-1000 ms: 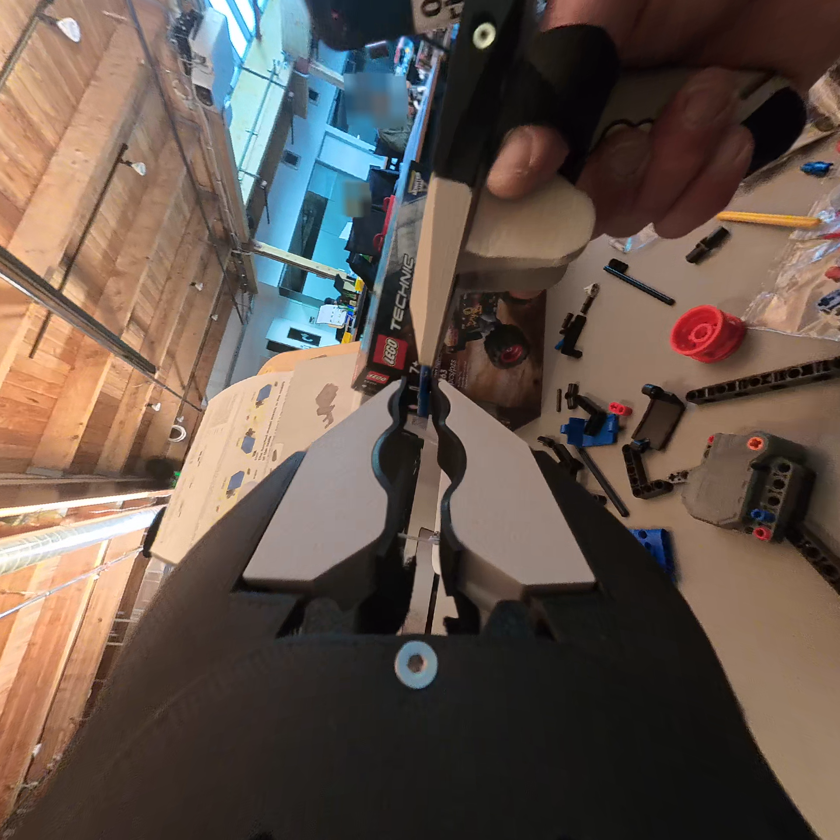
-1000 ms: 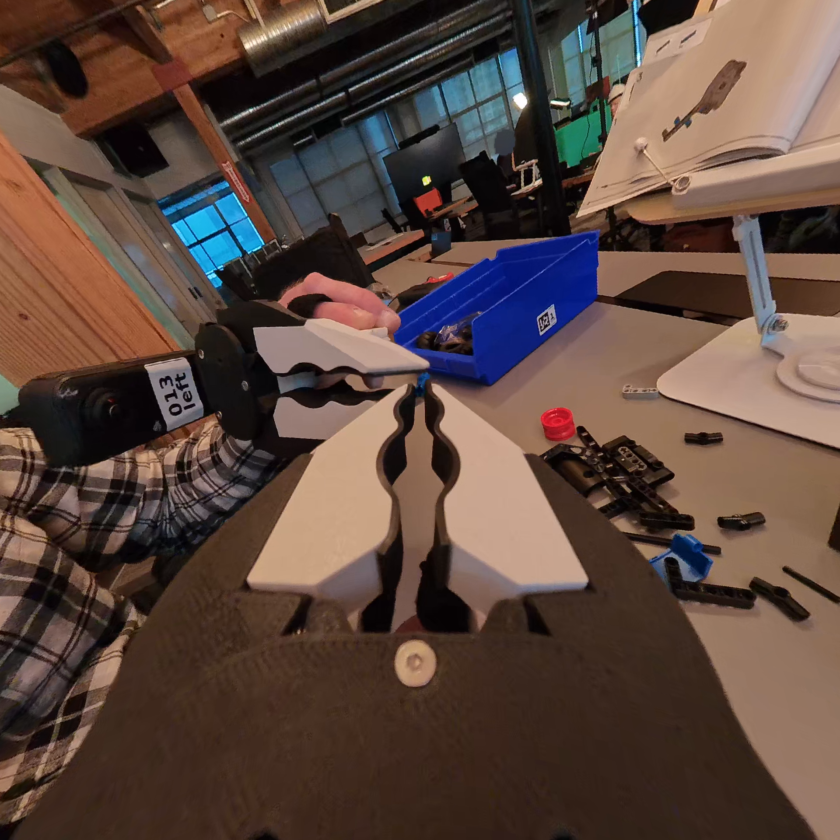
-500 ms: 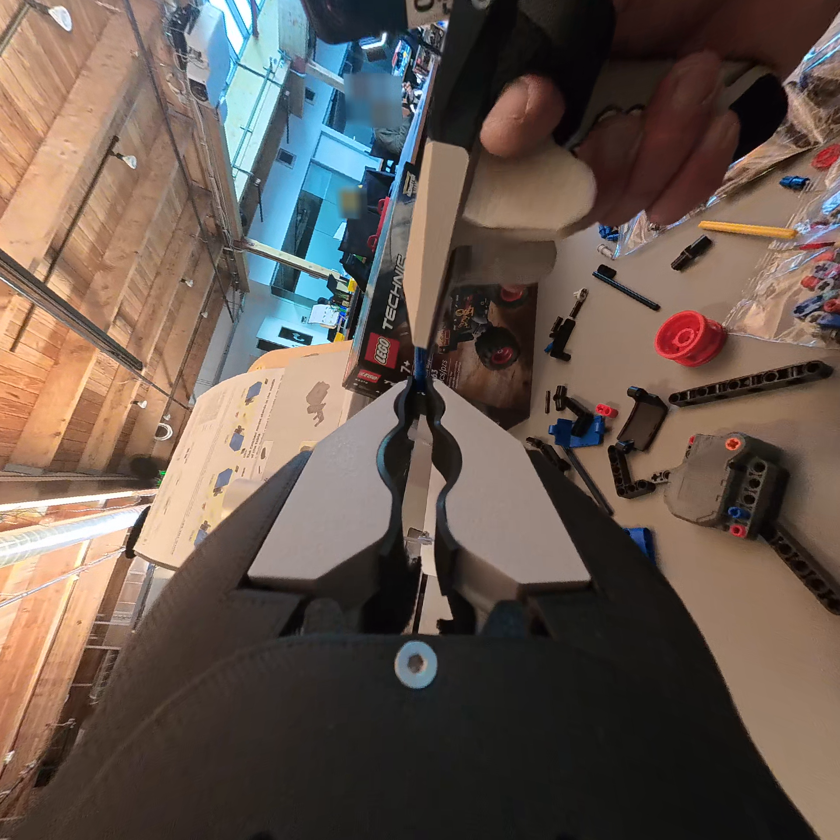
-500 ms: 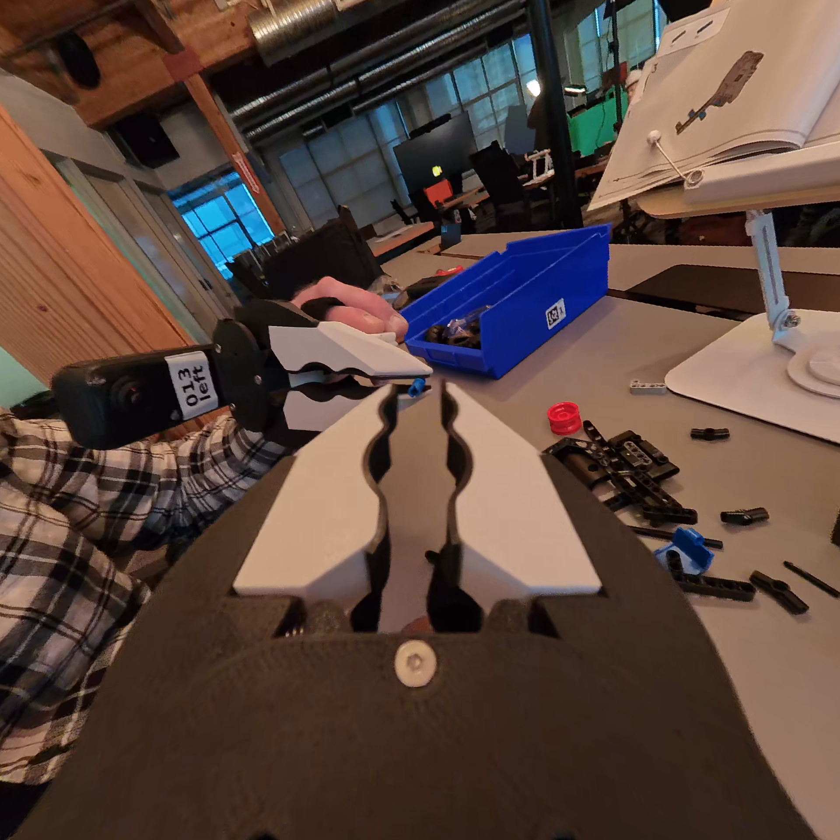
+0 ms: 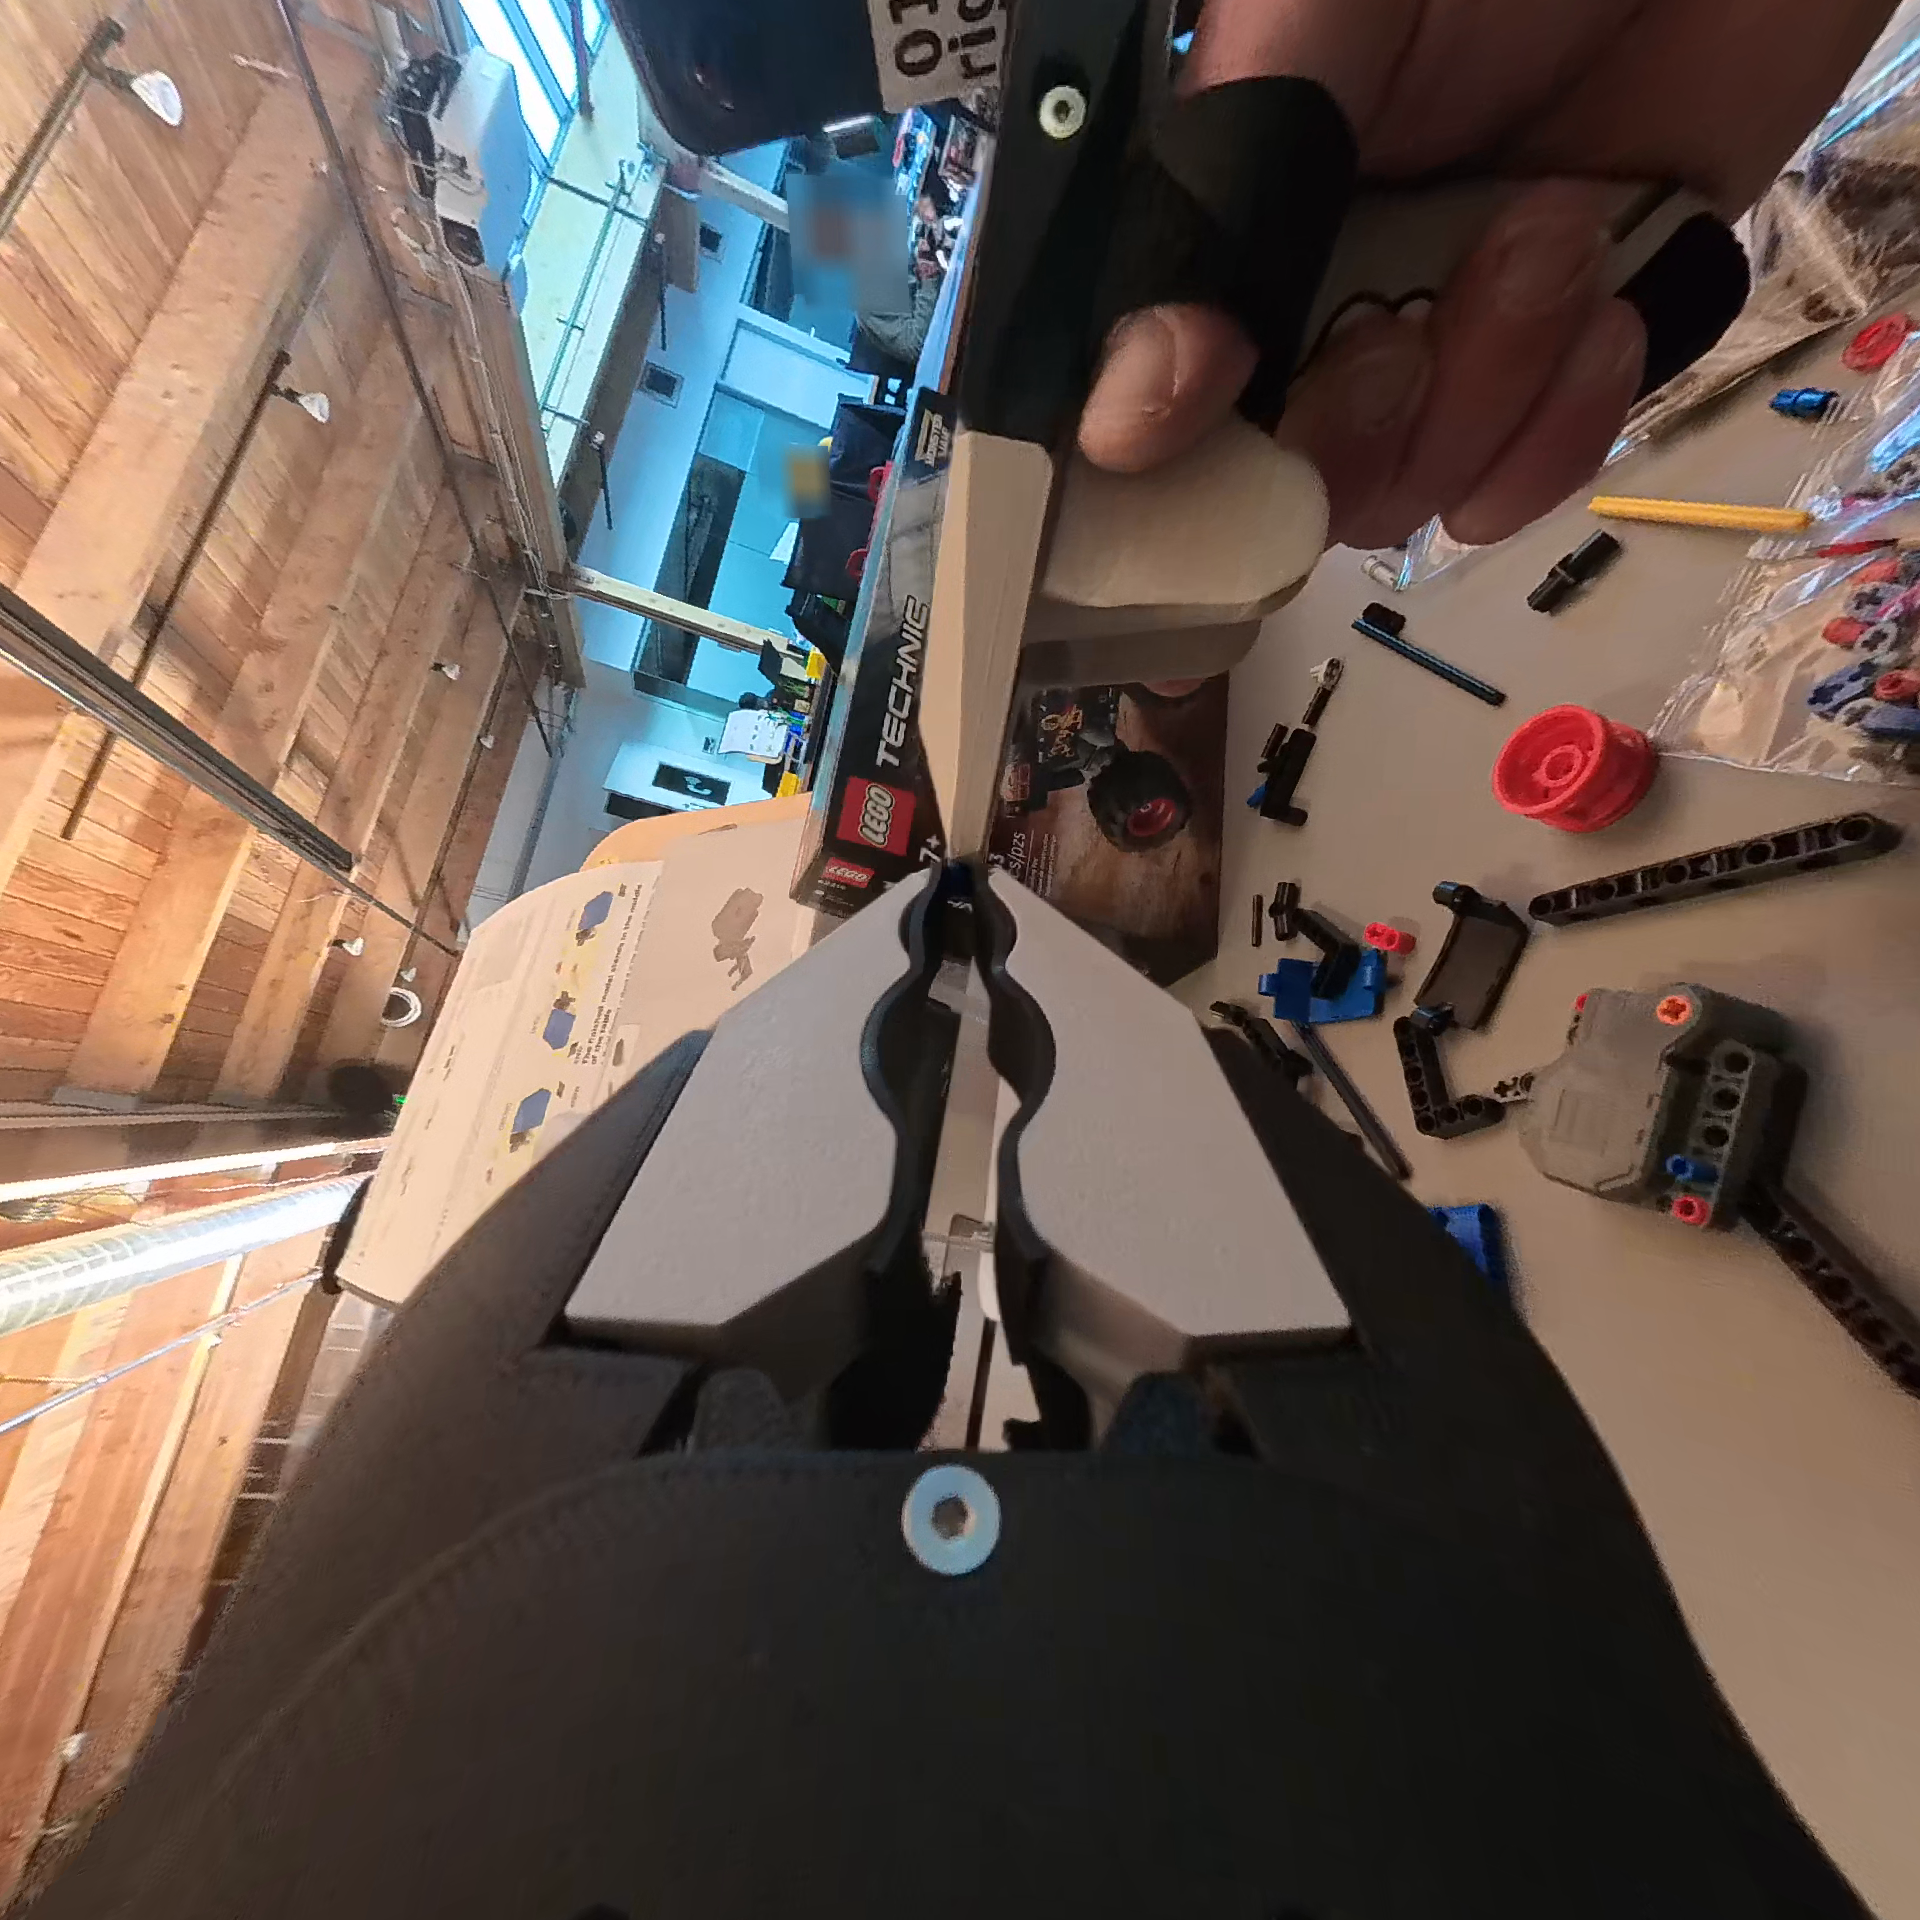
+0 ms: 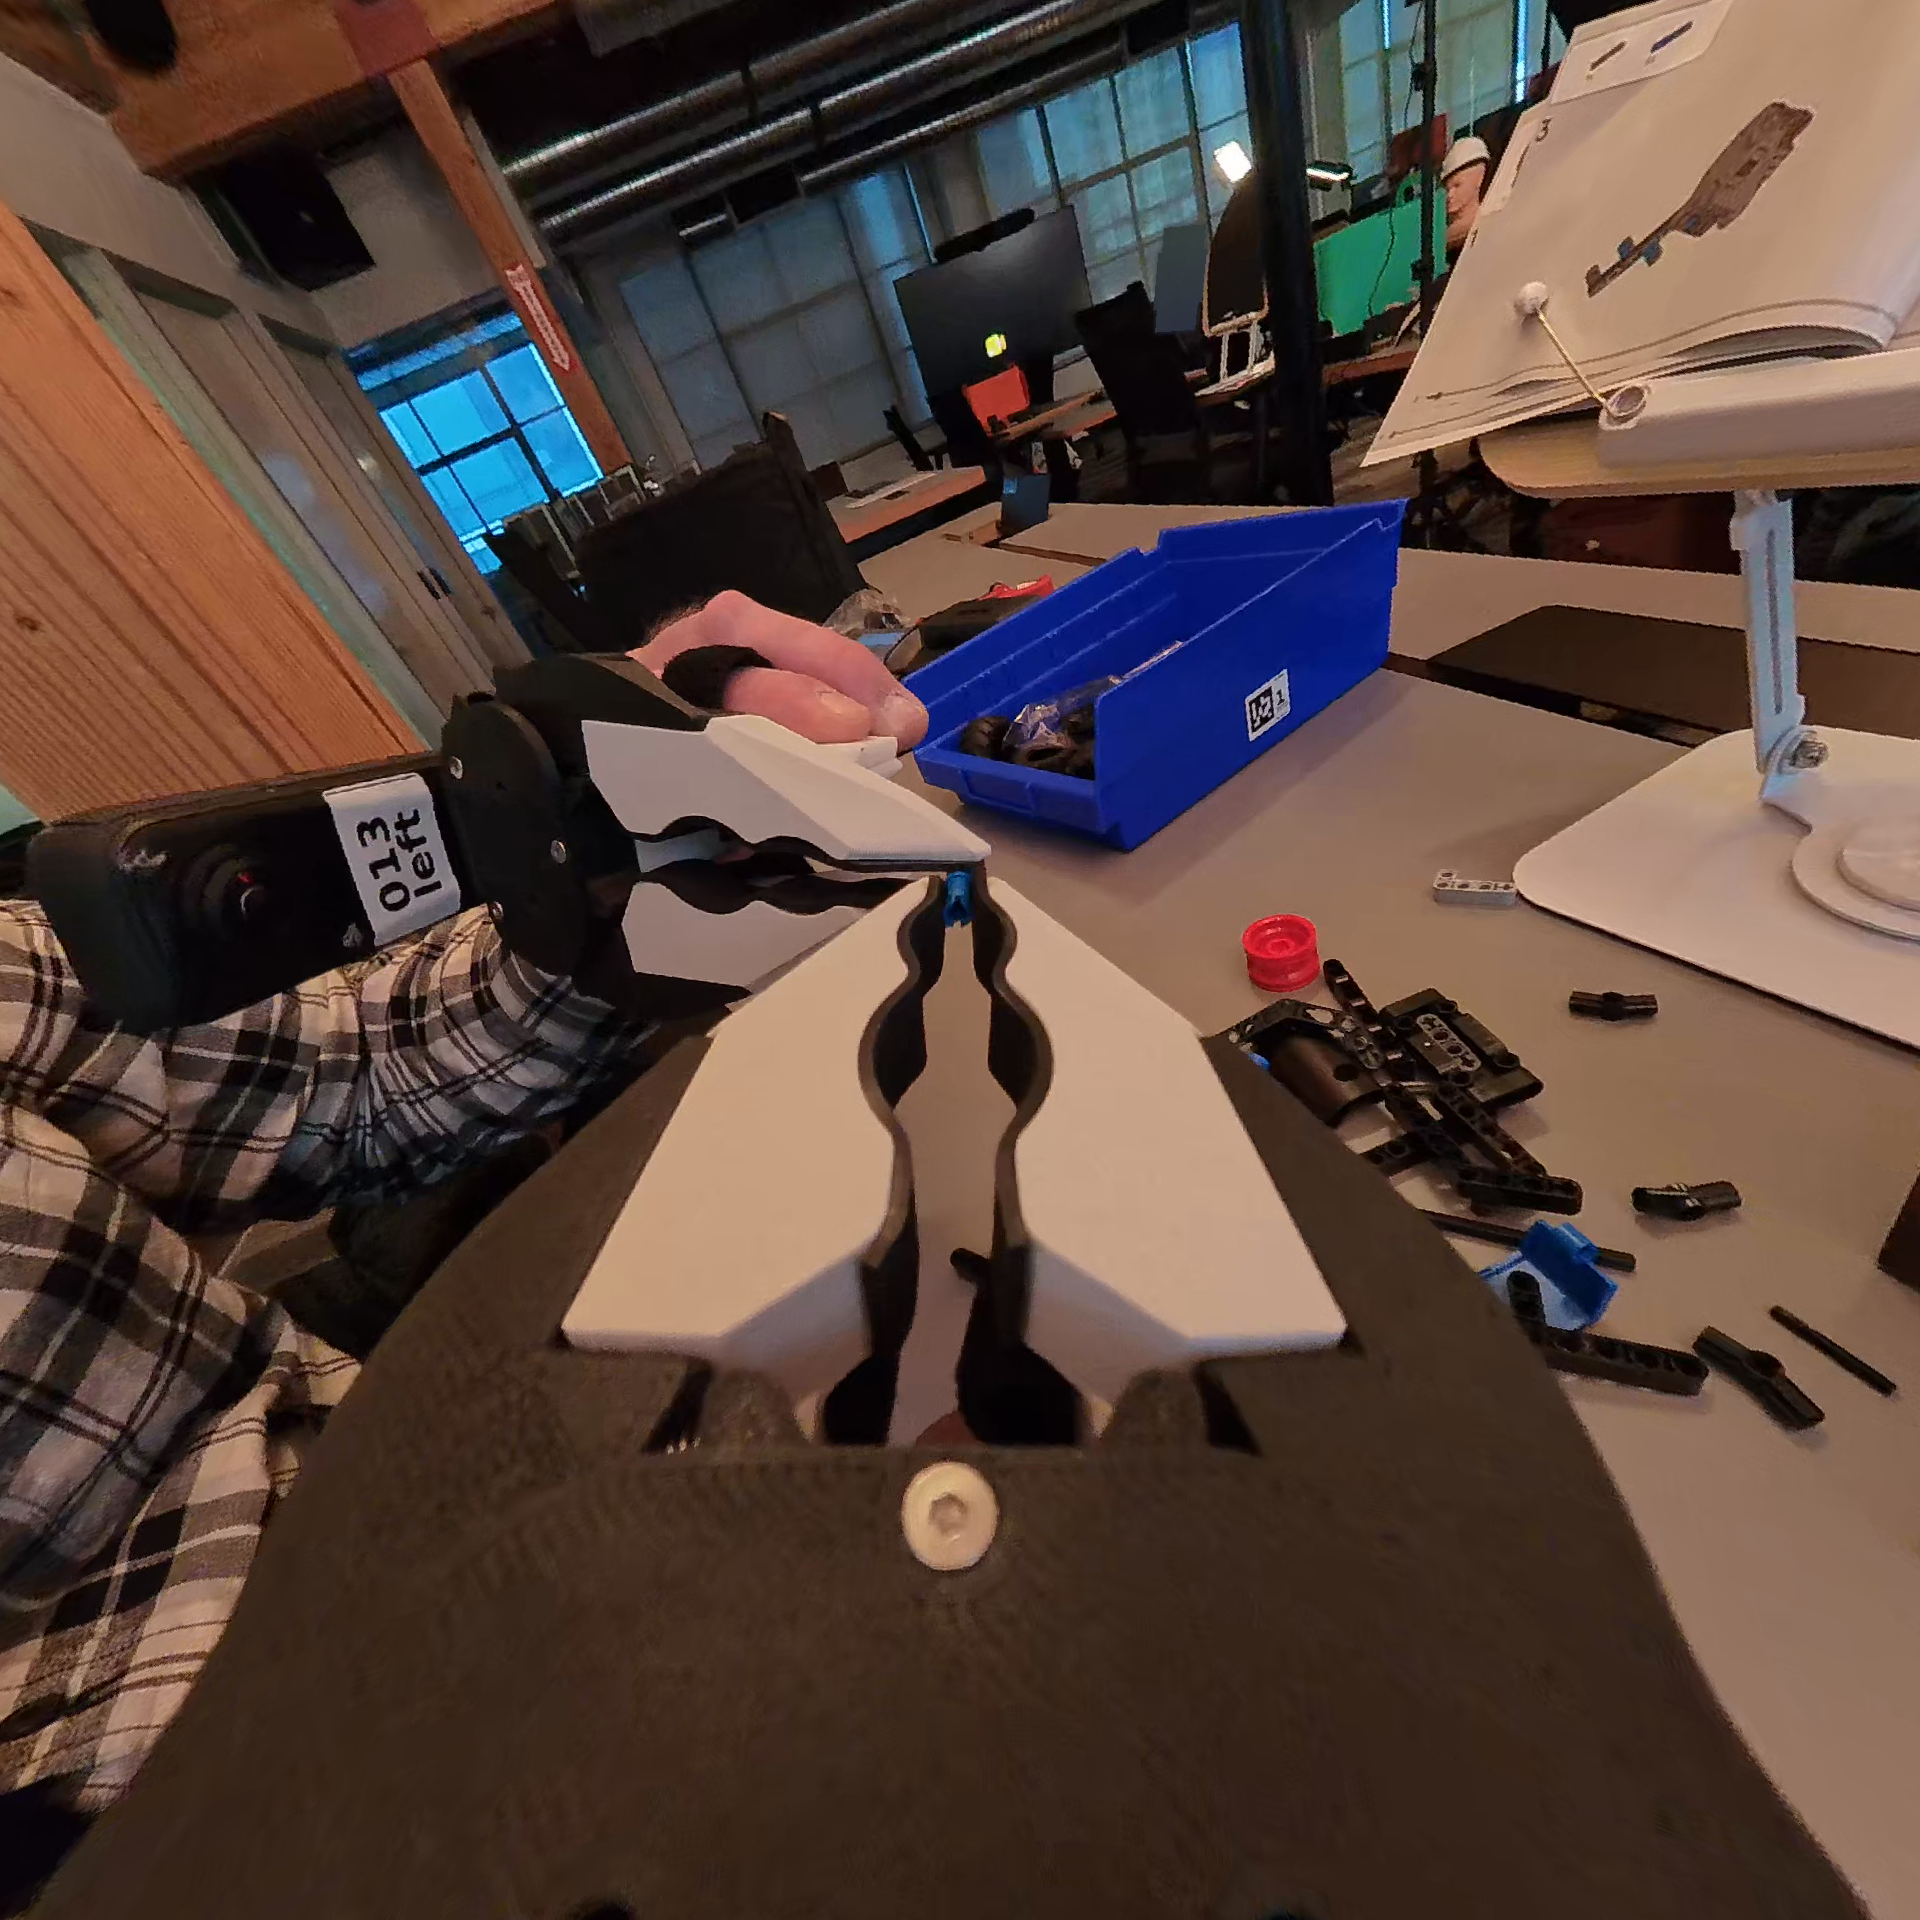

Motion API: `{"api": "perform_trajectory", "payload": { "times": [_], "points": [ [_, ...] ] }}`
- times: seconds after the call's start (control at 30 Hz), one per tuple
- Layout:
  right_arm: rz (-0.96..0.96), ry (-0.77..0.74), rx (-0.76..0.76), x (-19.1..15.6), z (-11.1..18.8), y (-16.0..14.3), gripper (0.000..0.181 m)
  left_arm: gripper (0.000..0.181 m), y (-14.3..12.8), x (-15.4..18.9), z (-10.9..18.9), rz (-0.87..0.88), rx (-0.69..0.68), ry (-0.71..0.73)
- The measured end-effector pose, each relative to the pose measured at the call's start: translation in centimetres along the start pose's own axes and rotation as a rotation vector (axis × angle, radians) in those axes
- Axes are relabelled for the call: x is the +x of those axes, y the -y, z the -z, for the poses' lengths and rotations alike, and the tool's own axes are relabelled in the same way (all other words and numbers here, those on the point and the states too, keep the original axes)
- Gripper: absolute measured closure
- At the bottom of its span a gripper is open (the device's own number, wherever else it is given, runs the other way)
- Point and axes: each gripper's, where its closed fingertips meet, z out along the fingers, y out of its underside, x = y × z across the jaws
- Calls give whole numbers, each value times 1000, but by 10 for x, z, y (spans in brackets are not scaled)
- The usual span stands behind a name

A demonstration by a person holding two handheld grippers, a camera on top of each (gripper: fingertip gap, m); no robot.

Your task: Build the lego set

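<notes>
A small blue pin [image 5: 956, 883] is held in the air above the grey table, pinched at the tips of my left gripper [image 5: 958, 896]. In the right wrist view the pin [image 6: 957, 902] stands upright between the tips of my right gripper [image 6: 958, 896], which are closed in on both sides of it. There the left gripper [image 6: 961, 868] comes in from the left, its tips over the pin's top. In the left wrist view the right gripper [image 5: 964, 831] comes down from above, edge-on, and meets the pin.
On the table lie a red wheel hub [image 5: 1569, 767], a grey motor block [image 5: 1652, 1101], black beams [image 5: 1704, 868], the set box [image 5: 1122, 810] and bags of parts [image 5: 1829, 623]. A blue bin [image 6: 1195, 665], a booklet on a white stand [image 6: 1683, 239] and a black sub-assembly [image 6: 1392, 1060] lie ahead and to the right. The grippers are tip to tip, or close to it. The grey motor block [image 5: 1652, 1101] is about 15 cm from both grippers' fingertips.
My right gripper opened wide half a second ago and has now closed in again around the blue pin. The left gripper has kept hold of the pin, barely moving.
</notes>
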Motion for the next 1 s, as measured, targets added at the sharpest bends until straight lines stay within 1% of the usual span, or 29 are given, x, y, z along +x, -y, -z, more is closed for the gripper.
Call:
{"api": "perform_trajectory", "payload": {
  "times": [0.17,0.23,0.27,0.33,0.37,0.47,0.53,0.57,0.67,0.77,0.87,0.97,1.0],
  "points": [
    [10,-3,-10,-1,-5,-2,178,180,-1,2,2,29,0,10],
    [37,2,-49,-3,-8,-9,178,180,-4,8,6,59,-2,-33],
    [62,-3,-79,-2,-10,-14,178,178,-10,12,9,113,-21,-56],
    [150,-16,-204,1,-13,-33,179,178,-27,29,16,233,-91,-135],
    [184,-7,-278,2,-15,-45,179,174,-34,39,22,299,-133,-180],
    [335,-9,-508,8,-17,-83,179,156,-44,73,40,548,-210,-329],
    [403,34,-621,7,-19,-102,179,137,-44,105,49,662,-270,-452],
    [440,46,-676,9,-19,-111,179,132,-46,121,51,688,-307,-497],
    [516,110,-785,10,-22,-129,179,137,-48,151,49,749,-362,-547],
    [561,142,-860,12,-28,-143,179,147,-47,163,45,806,-385,-574],
    [615,172,-929,11,-31,-153,179,158,-54,176,45,787,-440,-591],
    [672,185,-1008,13,-31,-163,179,174,-58,178,42,782,-444,-560],
    [686,185,-1026,15,-31,-166,179,174,-57,178,41,781,-437,-555]
  ]
}}
